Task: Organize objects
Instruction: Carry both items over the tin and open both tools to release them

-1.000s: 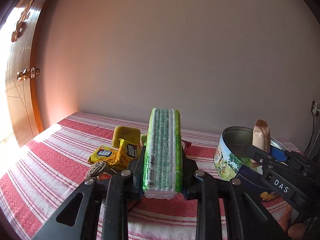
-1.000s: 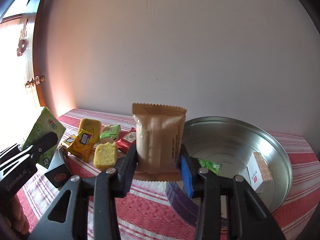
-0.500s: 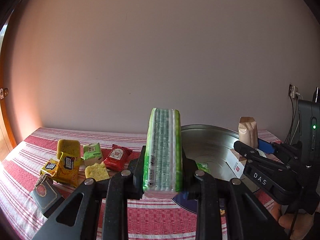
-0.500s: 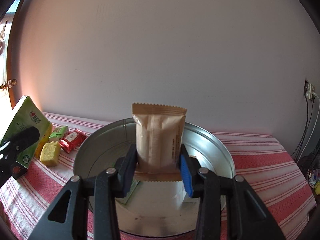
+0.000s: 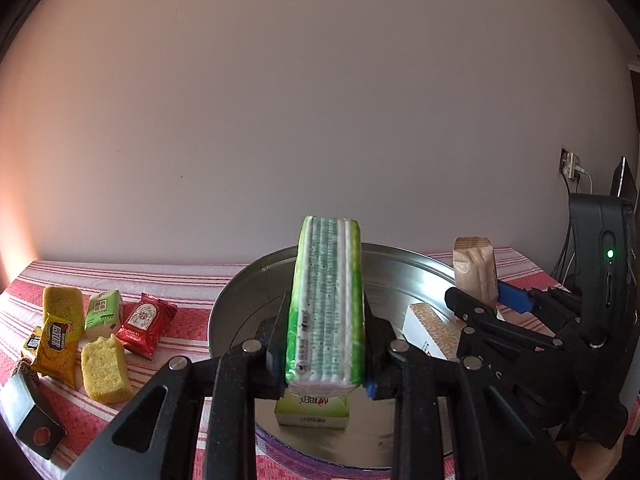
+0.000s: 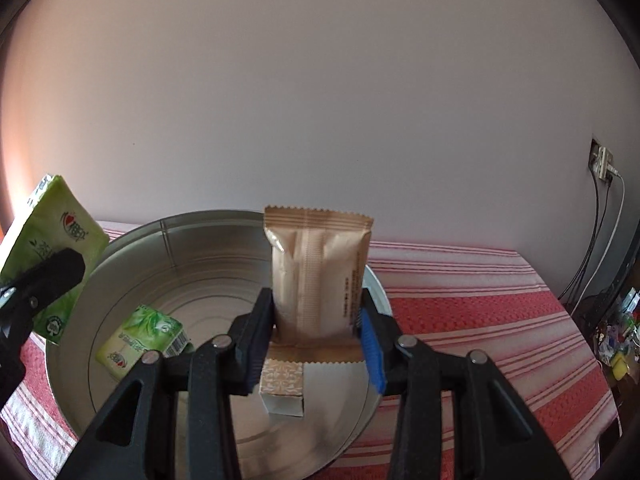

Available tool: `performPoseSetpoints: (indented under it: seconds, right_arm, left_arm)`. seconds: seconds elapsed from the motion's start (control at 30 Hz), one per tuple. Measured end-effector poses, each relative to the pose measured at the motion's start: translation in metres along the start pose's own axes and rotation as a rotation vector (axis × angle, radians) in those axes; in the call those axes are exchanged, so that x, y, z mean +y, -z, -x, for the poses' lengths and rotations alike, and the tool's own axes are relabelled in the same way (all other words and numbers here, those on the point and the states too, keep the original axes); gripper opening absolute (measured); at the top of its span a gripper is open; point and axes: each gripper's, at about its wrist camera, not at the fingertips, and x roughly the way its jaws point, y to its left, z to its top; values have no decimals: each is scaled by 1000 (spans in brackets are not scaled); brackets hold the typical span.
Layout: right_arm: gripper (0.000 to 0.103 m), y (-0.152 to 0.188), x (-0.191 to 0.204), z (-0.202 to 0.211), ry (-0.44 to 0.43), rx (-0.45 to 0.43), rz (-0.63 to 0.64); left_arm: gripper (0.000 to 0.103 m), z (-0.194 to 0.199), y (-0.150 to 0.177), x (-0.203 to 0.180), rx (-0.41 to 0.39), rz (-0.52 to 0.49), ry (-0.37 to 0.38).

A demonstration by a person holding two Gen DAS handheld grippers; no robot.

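Around the left claw: to the left of the left claw [image 5: 325, 336], loose snacks lay on the striped desk [image 5: 180, 280]: a red packet [image 5: 146, 320], a green packet [image 5: 103, 312], a yellow wrapper [image 5: 56, 344] and two yellow cake pieces [image 5: 105, 372].
In the way: the round metal tin [image 5: 400, 264] sat right ahead of and under both claws; a small green pack [image 5: 312, 410] lay in it just beneath the left claw, a patterned white box [image 6: 280, 388] beneath the right claw [image 6: 318, 326].
Left claw: pinched a green tissue pack [image 5: 326, 300] on edge, upright, above the tin.
Right claw: clamped on a tan snack pouch [image 6: 318, 276], upright, over the tin's right half.
Left view only: the snacks on the desk, and the right claw from the side.
Right view only: the tissue pack's printed green face at far left, and cables [image 6: 600, 232] hanging off a wall socket.
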Motion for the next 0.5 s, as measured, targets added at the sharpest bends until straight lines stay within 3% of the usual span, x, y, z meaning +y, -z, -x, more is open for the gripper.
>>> performPoseSetpoints:
  seconds: [0.5]
  right_arm:
    - [41, 5, -15, -25, 16, 60, -9]
  left_arm:
    - [29, -28, 12, 10, 47, -15, -13]
